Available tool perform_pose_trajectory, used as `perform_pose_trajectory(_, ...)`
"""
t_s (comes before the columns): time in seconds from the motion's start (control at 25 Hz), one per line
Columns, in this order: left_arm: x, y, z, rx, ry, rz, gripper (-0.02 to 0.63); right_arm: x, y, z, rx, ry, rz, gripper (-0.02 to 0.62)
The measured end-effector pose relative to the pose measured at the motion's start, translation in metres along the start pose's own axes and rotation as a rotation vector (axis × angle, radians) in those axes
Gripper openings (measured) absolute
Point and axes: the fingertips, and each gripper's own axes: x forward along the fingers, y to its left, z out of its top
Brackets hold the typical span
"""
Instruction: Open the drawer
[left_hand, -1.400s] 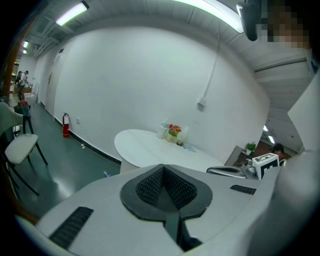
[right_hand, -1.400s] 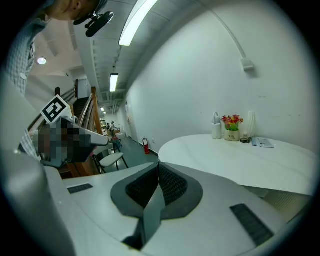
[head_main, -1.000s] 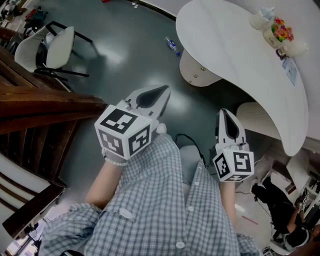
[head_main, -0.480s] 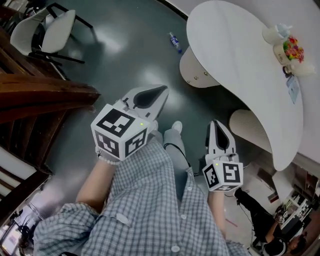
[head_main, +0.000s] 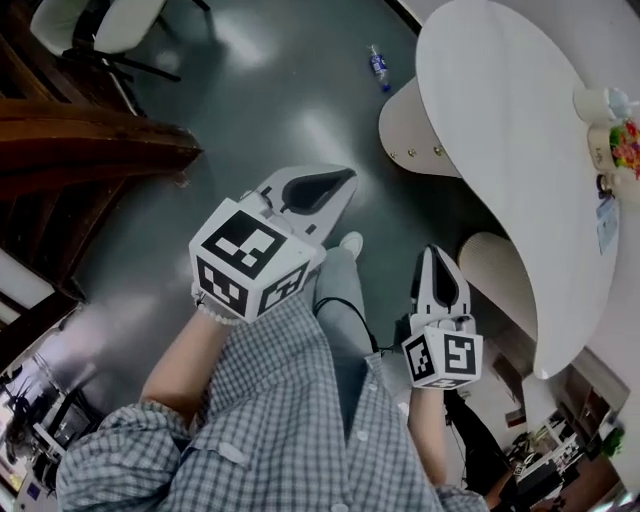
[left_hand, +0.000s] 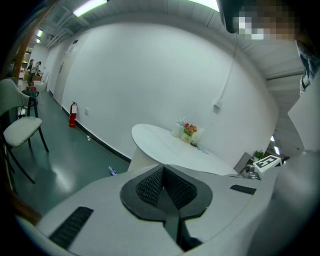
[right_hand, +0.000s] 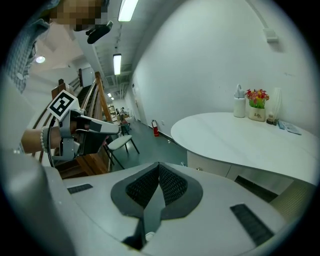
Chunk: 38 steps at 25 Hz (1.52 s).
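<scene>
left gripper (head_main: 335, 185) and right gripper (head_main: 438, 262) both clenched, empty; drawer unit (head_main: 415, 135) lies upper right, likely nearer the right one.

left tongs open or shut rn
Shut. In the left gripper view the left tongs have both jaws meeting at the tips, with nothing held between them.

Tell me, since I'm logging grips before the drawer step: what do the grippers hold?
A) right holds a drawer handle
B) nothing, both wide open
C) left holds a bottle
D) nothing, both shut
D: the left gripper and the right gripper each show jaws closed together with nothing between them.
</scene>
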Motion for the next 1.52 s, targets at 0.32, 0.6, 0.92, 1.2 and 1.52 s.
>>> perform_pose_trajectory(0.32, 0.027, 0.011, -0.026, 0.029, 0.020, 0.021, 0.000, 0.032, -0.007, -0.021, -0.012, 0.032, 0.048, 0.009)
perform_pose_trajectory(0.6, 0.061, 0.018, -0.047, 0.035, 0.005, 0.005, 0.000, 0.045, -0.022, -0.036, -0.027, 0.062, 0.049, 0.009)
perform_pose_trajectory(0.92, 0.100, 0.026, -0.067, 0.022, -0.031, -0.035, 0.000, 0.060, -0.040, -0.062, -0.036, 0.111, 0.052, 0.009)
perform_pose_trajectory(1.2, 0.133, 0.036, -0.081, 0.000, -0.074, -0.045, 0.000, 0.073, -0.032, -0.087, -0.059, 0.167, 0.118, 0.009)
perform_pose_trajectory(1.52, 0.182, 0.035, -0.101, 0.020, -0.071, -0.029, 0.000, 0.083, -0.036, -0.101, -0.075, 0.188, 0.150, 0.009)
